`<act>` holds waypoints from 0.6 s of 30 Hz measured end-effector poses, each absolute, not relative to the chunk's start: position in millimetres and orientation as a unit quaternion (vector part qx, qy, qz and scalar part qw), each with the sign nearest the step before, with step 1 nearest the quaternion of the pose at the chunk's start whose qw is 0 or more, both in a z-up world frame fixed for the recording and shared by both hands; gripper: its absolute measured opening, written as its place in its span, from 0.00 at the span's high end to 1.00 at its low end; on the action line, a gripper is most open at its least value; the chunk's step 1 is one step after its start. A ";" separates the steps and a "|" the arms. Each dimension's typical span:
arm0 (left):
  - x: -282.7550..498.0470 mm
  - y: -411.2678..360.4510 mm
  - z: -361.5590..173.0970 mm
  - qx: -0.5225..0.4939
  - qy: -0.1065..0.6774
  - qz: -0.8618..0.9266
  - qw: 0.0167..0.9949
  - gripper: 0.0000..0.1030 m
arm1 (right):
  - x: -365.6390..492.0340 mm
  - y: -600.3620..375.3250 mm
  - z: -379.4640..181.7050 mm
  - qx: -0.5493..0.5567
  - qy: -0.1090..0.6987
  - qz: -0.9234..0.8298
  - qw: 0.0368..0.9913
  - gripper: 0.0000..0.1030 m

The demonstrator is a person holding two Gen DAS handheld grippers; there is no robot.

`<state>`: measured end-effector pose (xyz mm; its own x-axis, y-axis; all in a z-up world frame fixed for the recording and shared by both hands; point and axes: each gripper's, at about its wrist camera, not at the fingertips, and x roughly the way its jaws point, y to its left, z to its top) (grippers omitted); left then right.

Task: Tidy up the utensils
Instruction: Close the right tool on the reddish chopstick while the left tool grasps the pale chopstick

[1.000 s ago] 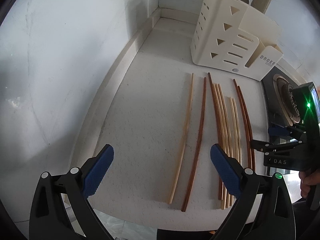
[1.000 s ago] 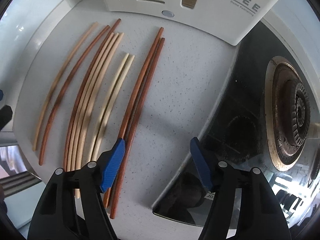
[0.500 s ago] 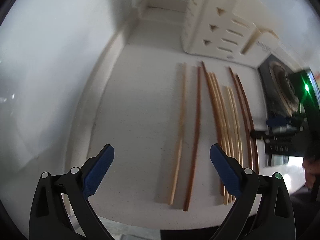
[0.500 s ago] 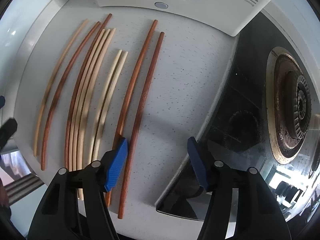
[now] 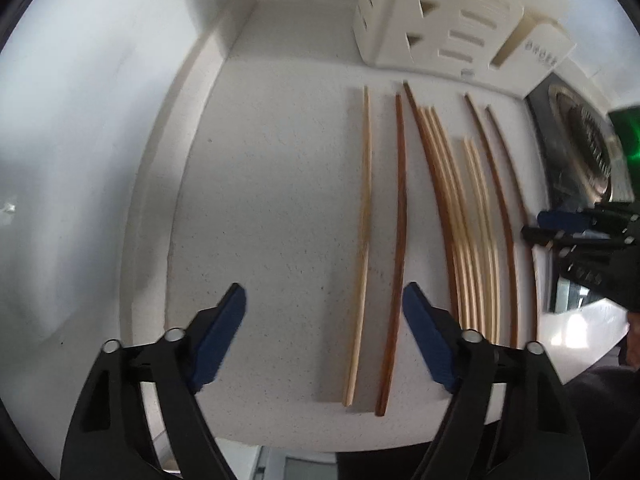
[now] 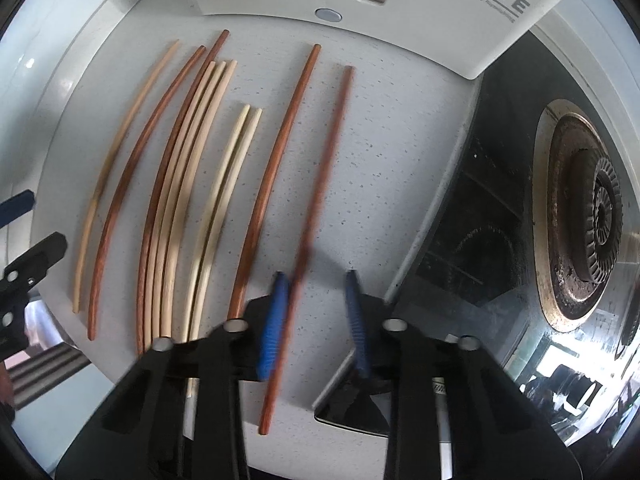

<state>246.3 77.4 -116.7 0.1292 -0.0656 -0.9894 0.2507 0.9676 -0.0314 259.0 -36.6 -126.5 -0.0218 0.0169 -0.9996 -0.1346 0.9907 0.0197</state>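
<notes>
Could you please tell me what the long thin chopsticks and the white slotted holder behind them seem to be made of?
The dark reddish-brown chopsticks look like stained hardwood: faint mottled grain, low sheen. The pale cream chopsticks look like bamboo or light wood, matte with fine lengthwise streaks. The white slotted holder is probably moulded plastic, though coated metal is possible: smooth, uniform, with clean-cut slots and printed lettering.

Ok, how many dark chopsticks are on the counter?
4 dark chopsticks: one second from left, one edging the pale bundle, one right of the short pale pair, one rightmost. None seems hidden.
</notes>
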 end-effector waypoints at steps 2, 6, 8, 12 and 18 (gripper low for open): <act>248.7 75.0 -120.9 0.073 0.661 -0.109 0.739 0.31 | 253.0 -34.7 -127.2 -0.042 0.713 0.055 0.698 0.84; 249.7 67.2 -129.3 0.087 0.677 -0.115 0.722 0.36 | 249.1 -41.6 -137.0 -0.034 0.714 0.063 0.696 0.90; 252.8 65.9 -133.0 0.091 0.681 -0.113 0.718 0.41 | 251.1 -41.5 -137.2 -0.030 0.715 0.070 0.695 0.91; 263.8 64.3 -134.7 0.101 0.693 -0.113 0.705 0.45 | 255.0 -41.3 -138.1 -0.031 0.715 0.080 0.693 0.92; 283.8 53.8 -142.5 0.124 0.718 -0.137 0.671 0.51 | 263.2 -48.1 -138.0 -0.022 0.723 0.088 0.685 0.93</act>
